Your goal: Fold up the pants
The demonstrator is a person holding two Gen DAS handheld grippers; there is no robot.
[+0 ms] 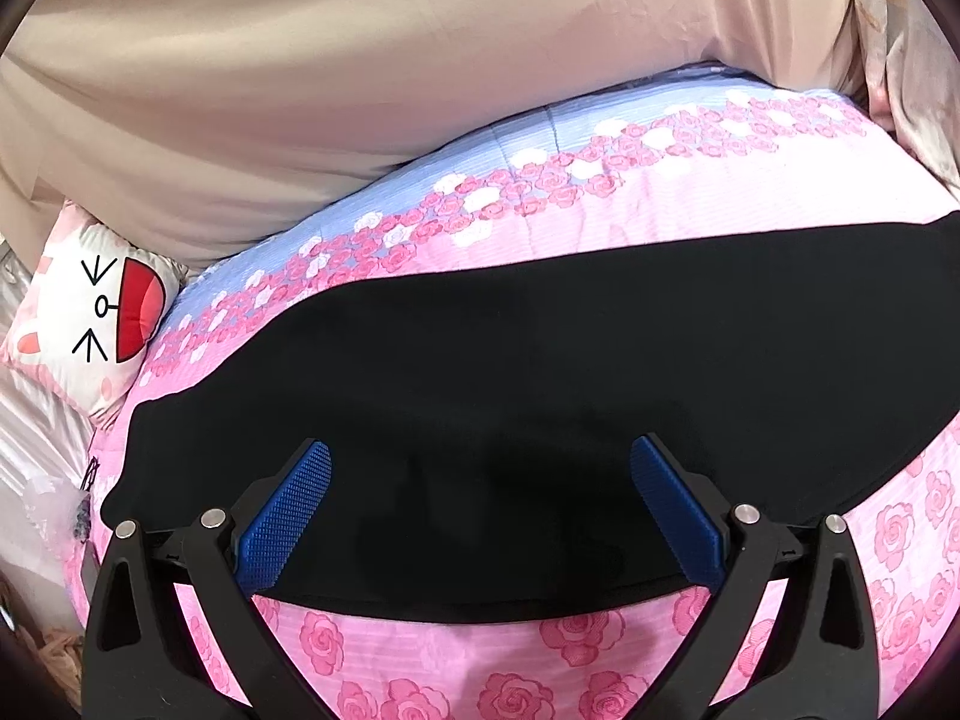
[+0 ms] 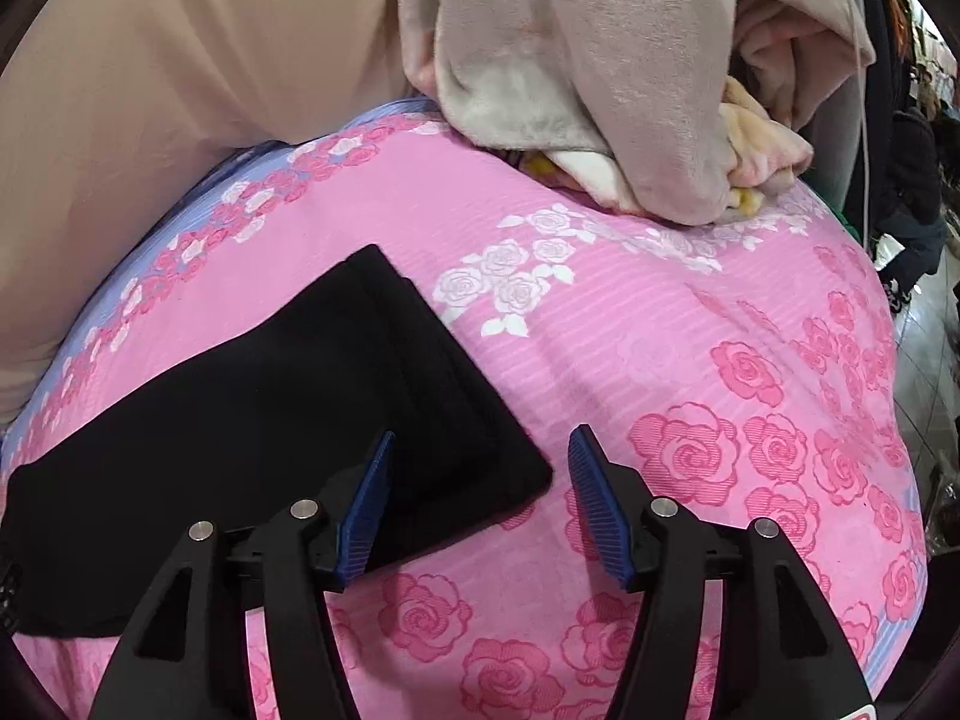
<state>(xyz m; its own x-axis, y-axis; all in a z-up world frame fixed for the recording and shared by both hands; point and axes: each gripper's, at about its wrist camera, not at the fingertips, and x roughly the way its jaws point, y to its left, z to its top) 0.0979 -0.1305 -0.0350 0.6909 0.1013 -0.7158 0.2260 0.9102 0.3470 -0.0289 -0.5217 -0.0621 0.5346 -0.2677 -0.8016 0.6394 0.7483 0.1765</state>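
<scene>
**Black pants lie flat on the rose-print bed, both claws open above them**

Nearest in the left wrist view, the left claw [image 1: 480, 468] hangs with its blue ribbed pads [image 1: 288, 516] spread wide apart and nothing between them. It sits over the near edge of the black pants [image 1: 510, 372], which show directly past the pads. In the right wrist view, the right claw [image 2: 480, 468] is likewise open and holds nothing; its left pad [image 2: 363, 516] overlaps the near right corner of the pants [image 2: 252, 420], while its right pad is over bare bedding.

The pants lie flat as a long dark band across the pink rose-print bedspread [image 1: 540, 654], running left to right. Their right end [image 2: 444, 372] shows stacked cloth edges, layer on layer, and ends squarely on the pink cover [image 2: 690, 360].

Farther off, the bedspread turns to a blue band with roses [image 1: 480, 168]. At far left lies a cartoon-face pillow [image 1: 102, 312]. Behind rises a beige sheet [image 1: 360, 60]. At the far right of the bed sits a heap of grey and cream plush fabric [image 2: 570, 60].
</scene>
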